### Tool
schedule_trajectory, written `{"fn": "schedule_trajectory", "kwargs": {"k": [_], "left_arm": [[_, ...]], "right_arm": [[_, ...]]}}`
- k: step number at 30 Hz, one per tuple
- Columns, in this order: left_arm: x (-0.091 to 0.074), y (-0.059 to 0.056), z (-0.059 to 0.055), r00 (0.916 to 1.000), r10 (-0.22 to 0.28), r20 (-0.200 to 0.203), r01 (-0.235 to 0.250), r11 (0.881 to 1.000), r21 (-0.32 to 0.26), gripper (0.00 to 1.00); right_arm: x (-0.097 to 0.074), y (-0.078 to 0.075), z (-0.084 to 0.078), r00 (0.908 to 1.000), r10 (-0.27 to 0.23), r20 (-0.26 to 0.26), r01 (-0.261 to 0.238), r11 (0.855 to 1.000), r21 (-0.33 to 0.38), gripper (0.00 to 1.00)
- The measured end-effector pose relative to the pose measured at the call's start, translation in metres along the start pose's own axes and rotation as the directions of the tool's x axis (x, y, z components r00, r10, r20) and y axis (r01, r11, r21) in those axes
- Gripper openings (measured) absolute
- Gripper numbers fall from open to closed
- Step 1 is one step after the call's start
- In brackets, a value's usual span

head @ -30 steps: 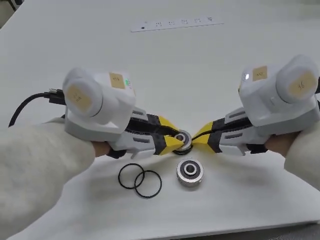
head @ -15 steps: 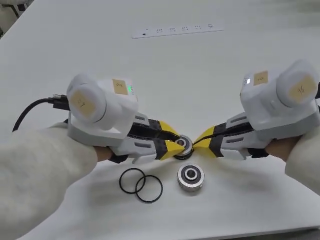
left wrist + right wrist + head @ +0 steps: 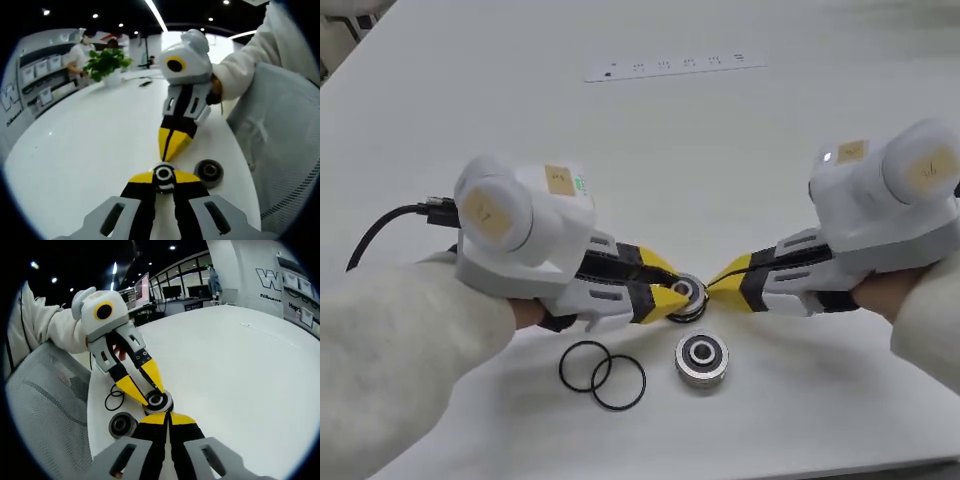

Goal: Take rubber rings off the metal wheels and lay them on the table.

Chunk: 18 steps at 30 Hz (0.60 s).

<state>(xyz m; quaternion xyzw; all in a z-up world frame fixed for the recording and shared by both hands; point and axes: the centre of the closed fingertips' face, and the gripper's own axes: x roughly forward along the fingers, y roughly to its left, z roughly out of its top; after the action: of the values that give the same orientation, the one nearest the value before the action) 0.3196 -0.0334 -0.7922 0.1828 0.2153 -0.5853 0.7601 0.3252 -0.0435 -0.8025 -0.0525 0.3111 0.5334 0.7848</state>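
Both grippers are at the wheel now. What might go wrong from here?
1. The left gripper pinches the held wheel at its tips; a pull by the right gripper may pop it loose.
2. The right gripper's jaws look shut, but whether they have a ring is unclear; they may slip off.
3. A dropped wheel could hit the loose wheel and rings nearby.

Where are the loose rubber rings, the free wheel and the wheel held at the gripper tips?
loose rubber rings (image 3: 609, 358): head view, where the two rings cross.
free wheel (image 3: 701, 352): head view, its dark hub.
held wheel (image 3: 163, 173): left gripper view, its top face.
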Motion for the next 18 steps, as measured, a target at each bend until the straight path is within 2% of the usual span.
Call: {"fn": "schedule_trajectory", "kwargs": {"k": [3,4,11,18], "left_arm": [[-0.0001,0.0,0.0,1.0,0.0,0.002,0.0,1.0,-0.001,0.13],[-0.0001,0.0,0.0,1.0,0.001,0.003,-0.001,1.0,-0.001,0.13],[0.0002,-0.0001,0.0001,1.0,0.001,0.003,-0.001,1.0,-0.003,0.13],[0.0007,0.0003,-0.0001,1.0,-0.001,0.003,0.001,1.0,-0.001,0.13]], "right_arm": [[-0.0021,-0.0008,0.0051,0.9983,0.028,0.051,-0.035,0.991,0.131,0.0],[-0.0019,-0.0005,0.0054,0.9976,0.038,0.059,-0.046,0.988,0.147,0.0],[-0.0018,0.0009,0.0065,0.9959,0.05,0.075,-0.064,0.978,0.196,0.0],[-0.0017,0.0041,0.0095,0.9951,0.059,0.079,-0.074,0.976,0.207,0.0]]}}
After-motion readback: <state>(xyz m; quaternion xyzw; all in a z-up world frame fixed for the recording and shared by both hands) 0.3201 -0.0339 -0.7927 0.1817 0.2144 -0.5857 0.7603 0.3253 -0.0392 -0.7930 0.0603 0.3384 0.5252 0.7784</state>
